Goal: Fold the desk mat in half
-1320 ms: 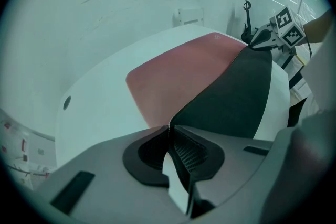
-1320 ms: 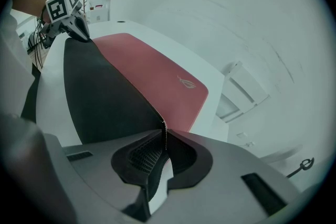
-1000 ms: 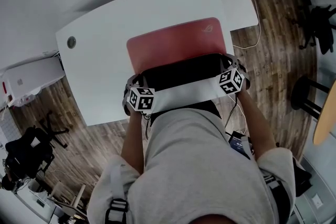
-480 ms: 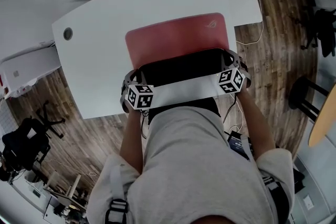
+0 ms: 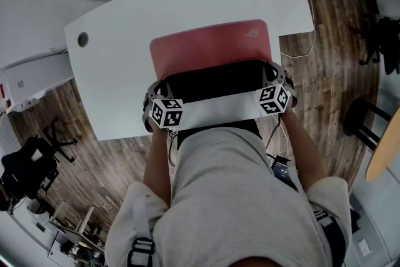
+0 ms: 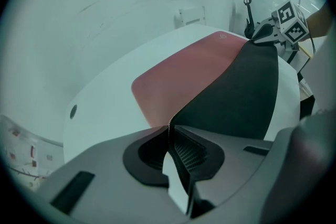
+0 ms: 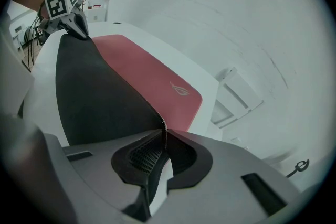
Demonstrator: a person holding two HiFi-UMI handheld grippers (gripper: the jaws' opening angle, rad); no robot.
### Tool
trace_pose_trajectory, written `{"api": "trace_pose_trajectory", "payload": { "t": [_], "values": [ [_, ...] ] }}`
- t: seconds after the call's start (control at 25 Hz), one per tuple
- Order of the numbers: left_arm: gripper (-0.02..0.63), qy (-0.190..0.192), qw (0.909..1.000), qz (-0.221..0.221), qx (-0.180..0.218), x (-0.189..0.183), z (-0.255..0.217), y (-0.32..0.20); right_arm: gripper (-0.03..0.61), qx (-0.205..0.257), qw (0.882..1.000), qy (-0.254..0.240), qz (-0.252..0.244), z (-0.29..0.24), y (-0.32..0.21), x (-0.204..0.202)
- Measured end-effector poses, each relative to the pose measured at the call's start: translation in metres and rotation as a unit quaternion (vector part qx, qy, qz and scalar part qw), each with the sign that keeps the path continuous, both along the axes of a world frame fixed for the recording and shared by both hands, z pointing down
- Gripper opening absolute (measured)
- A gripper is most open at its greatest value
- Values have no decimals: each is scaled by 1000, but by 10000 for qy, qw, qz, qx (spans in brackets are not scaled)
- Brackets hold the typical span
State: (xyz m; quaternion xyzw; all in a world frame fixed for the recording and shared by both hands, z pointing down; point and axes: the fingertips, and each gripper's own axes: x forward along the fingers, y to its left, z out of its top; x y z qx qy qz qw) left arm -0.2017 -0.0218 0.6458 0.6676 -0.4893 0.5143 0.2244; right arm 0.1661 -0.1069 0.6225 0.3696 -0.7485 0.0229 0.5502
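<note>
Desk mat (image 5: 212,47), thin and flexible with rounded corners, lies with its far half flat on the smooth white worktop (image 5: 119,78). Its red face is up, and a small logo (image 5: 252,29) sits near the far right corner. I see its near edge raised off the worktop, so the matte black underside (image 5: 215,81) curves up toward me in a broad band. My left hand-held gripper (image 6: 169,134) is clamped on the near left corner, with the thin edge pinched between its cross-hatched black pads (image 6: 186,152). My right hand-held gripper (image 7: 164,136) is likewise closed on the near right corner. A round dark grommet hole (image 5: 82,39) marks the worktop's far left part. Wood-plank floor (image 5: 325,59) shows around it.
</note>
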Motion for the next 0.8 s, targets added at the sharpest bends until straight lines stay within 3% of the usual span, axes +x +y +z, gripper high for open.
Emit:
{"api": "trace_pose_trajectory", "payload": {
  "t": [0.8],
  "values": [
    [41, -92, 9998, -195, 0, -9, 1, -16, 57, 36, 9998, -43, -201, -2, -23, -10]
  ]
}}
